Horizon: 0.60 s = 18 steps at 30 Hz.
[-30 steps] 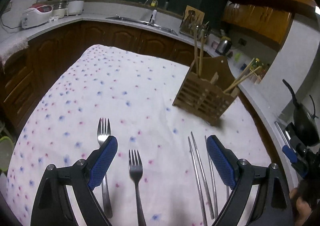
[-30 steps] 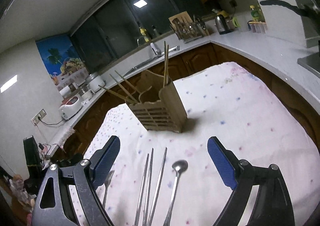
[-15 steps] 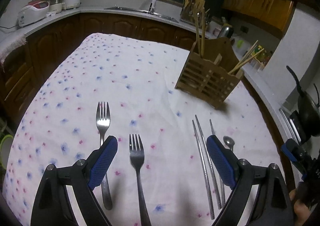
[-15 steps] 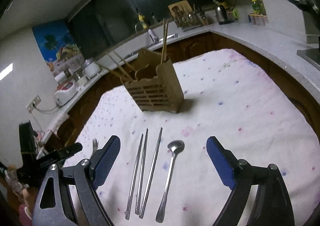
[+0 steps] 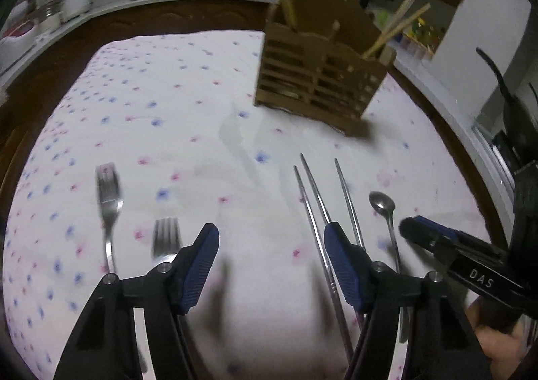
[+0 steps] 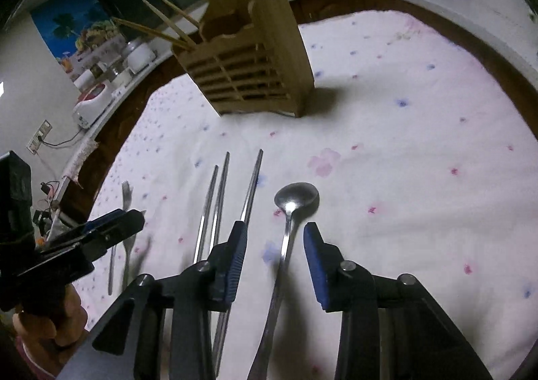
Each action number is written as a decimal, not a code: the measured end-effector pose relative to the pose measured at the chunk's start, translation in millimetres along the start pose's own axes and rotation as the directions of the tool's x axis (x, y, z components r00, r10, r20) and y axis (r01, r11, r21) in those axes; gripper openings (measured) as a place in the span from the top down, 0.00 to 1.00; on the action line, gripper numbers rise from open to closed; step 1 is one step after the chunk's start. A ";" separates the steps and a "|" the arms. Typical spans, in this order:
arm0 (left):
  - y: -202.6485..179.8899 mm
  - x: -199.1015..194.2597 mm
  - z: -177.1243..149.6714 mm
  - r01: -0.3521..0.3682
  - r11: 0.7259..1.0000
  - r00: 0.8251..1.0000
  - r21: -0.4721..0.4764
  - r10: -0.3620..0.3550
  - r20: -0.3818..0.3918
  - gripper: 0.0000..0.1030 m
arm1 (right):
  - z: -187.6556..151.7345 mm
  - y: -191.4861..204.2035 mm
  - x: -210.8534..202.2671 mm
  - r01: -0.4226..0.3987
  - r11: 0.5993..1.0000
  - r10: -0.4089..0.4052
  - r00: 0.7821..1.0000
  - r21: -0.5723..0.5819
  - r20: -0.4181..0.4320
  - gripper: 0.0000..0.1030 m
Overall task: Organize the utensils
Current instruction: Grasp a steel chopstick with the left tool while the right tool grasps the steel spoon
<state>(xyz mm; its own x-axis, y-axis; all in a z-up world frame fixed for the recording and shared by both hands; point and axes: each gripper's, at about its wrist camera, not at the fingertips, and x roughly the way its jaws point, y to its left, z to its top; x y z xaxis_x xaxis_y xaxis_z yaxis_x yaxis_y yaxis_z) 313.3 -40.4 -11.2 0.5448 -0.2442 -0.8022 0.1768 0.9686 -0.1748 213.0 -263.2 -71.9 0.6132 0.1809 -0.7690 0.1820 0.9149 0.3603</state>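
- Tablecloth (image 5: 188, 84) — white quilted fabric with small blue and pink flowers, soft and slightly creased; it fills the ground beneath and ahead of both pairs of fingers.
- Utensil holder (image 6: 248, 67) — slatted wooden box with compartments, some wooden chopsticks already standing in it; well ahead of the fingertips.
- Right gripper (image 6: 274, 265) — half a second ago its fingers stood wide; now they have narrowed to a moderate gap and dropped low, straddling the spoon's handle without visibly clamping it. This suggests the spoon is the first pick.
- Left gripper (image 5: 270, 262) — also narrowed and lowered, gap empty over bare cloth.
- Metal chopsticks (image 6: 220, 192) — three thin polished rods, just left of the right gripper's left finger.
- Forks (image 5: 107, 198) — two, steel, left of the left gripper's fingers.
- Spoon (image 6: 296, 197) — small, shiny, oval bowl; handle runs back between the right fingers.
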 end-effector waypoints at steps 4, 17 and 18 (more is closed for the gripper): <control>-8.9 29.0 11.7 -0.015 0.999 0.999 0.029 0.016 -0.043 0.42 | 3.8 -6.3 11.4 -0.010 1.000 0.010 1.000 0.011 -0.027 0.72; -35.0 76.2 11.7 -0.055 0.959 0.989 0.279 0.091 -0.118 0.74 | 7.3 -21.4 6.8 -0.046 0.997 0.047 0.999 0.063 -0.015 0.72; -34.4 74.6 11.1 -0.041 0.952 0.988 0.304 0.084 -0.131 0.80 | 6.6 -19.6 6.7 -0.049 0.997 0.050 0.999 0.057 -0.018 0.72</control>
<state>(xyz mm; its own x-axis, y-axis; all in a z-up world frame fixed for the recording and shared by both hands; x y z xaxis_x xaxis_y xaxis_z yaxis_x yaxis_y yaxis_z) 357.0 -92.5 -58.7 0.4457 -0.1535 -0.8819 0.3947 0.9179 0.0397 218.6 -282.3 -80.6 0.6072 0.2329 -0.7596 0.1952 0.8830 0.4268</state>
